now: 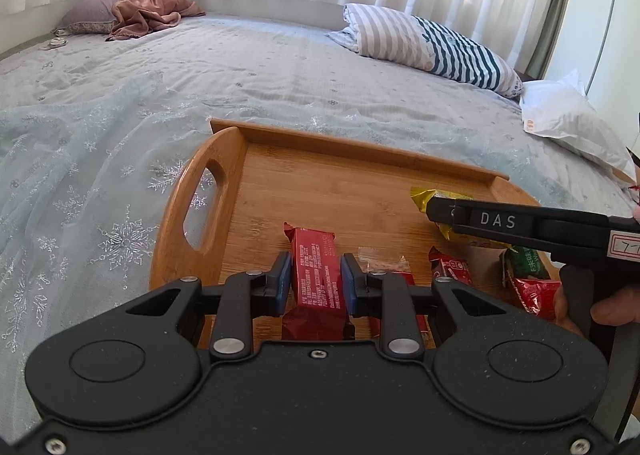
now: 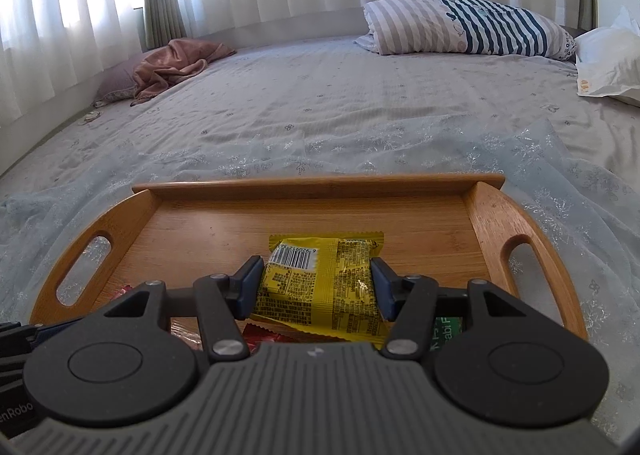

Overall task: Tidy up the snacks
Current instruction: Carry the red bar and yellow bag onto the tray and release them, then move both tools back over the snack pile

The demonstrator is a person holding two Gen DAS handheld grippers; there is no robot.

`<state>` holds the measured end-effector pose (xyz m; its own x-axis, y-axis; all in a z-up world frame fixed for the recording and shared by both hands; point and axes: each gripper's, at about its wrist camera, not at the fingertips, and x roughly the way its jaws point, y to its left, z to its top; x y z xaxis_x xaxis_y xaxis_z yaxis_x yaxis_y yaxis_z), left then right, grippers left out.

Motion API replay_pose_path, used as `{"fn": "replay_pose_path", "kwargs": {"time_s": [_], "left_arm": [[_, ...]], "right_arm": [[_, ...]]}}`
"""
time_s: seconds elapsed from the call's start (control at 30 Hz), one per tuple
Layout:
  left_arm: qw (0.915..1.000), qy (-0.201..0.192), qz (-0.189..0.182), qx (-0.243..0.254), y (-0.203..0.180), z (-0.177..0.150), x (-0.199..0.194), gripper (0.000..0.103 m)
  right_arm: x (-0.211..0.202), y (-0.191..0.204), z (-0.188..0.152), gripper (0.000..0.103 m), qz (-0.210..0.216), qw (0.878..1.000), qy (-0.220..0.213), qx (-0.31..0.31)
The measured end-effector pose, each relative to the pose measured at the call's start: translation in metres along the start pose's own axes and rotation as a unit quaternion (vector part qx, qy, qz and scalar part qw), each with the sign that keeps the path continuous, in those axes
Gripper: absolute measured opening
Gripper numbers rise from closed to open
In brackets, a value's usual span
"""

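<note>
A wooden tray [image 1: 320, 159] with cut-out handles lies on the bed. My left gripper [image 1: 316, 275] is shut on a long red snack bar [image 1: 316, 267], held lengthwise over the tray's near left part. My right gripper [image 2: 316, 279] is shut on a yellow snack packet [image 2: 324, 279], barcode side up, above the tray [image 2: 304, 191]. In the left wrist view that gripper's black finger [image 1: 520, 223] crosses in from the right with the yellow packet [image 1: 424, 195] at its tip. Small red packets [image 1: 450, 269] and a green packet [image 1: 526, 263] lie on the tray's near right part.
The bed's pale grey sheet [image 1: 240, 67] has a sheer snowflake cloth [image 1: 88, 175] under the tray. A striped pillow [image 1: 432, 43] and a white bag [image 1: 568, 115] lie at the far right. A pink blanket on a pillow [image 1: 148, 11] lies at the far left.
</note>
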<state>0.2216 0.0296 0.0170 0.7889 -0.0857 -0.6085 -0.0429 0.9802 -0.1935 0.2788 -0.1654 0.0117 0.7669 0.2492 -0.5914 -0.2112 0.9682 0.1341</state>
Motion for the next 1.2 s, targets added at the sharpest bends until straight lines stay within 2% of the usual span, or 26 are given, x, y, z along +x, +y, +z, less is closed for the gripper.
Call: {"fn": "replay_pose_path", "kwargs": {"time_s": [0.73, 0.8, 0.83, 0.87, 0.93, 1.0, 1.07, 1.2], "left_arm": [[1.0000, 0.004, 0.007, 0.005, 0.000, -0.001, 0.010, 0.025], [0.9999, 0.002, 0.010, 0.006, 0.000, 0.000, 0.009, 0.031], [0.9999, 0.002, 0.009, 0.006, 0.000, 0.000, 0.009, 0.039], [0.9999, 0.002, 0.009, 0.007, 0.000, 0.001, 0.008, 0.042], [0.9999, 0.001, 0.009, 0.011, -0.001, 0.003, 0.006, 0.046], [0.9999, -0.002, 0.008, 0.013, -0.001, 0.004, 0.002, 0.055], [0.9999, -0.003, 0.003, 0.014, 0.000, 0.004, -0.004, 0.071], [0.9995, -0.013, -0.001, 0.028, 0.000, 0.002, -0.022, 0.080]], "right_arm": [[0.007, 0.003, -0.002, 0.062, 0.005, 1.000, 0.012, -0.006], [0.007, 0.004, -0.002, 0.066, 0.006, 1.000, 0.012, -0.006], [0.007, 0.004, -0.003, 0.069, 0.007, 1.000, 0.011, -0.006], [0.006, 0.004, -0.003, 0.074, 0.008, 1.000, 0.010, -0.006], [0.004, 0.005, -0.003, 0.077, 0.010, 1.000, 0.007, -0.007], [0.000, 0.006, -0.003, 0.082, 0.014, 1.000, 0.001, -0.005], [-0.006, 0.006, -0.002, 0.085, 0.017, 1.000, -0.004, -0.005], [-0.026, 0.007, -0.004, 0.088, 0.026, 0.999, -0.018, -0.022]]}}
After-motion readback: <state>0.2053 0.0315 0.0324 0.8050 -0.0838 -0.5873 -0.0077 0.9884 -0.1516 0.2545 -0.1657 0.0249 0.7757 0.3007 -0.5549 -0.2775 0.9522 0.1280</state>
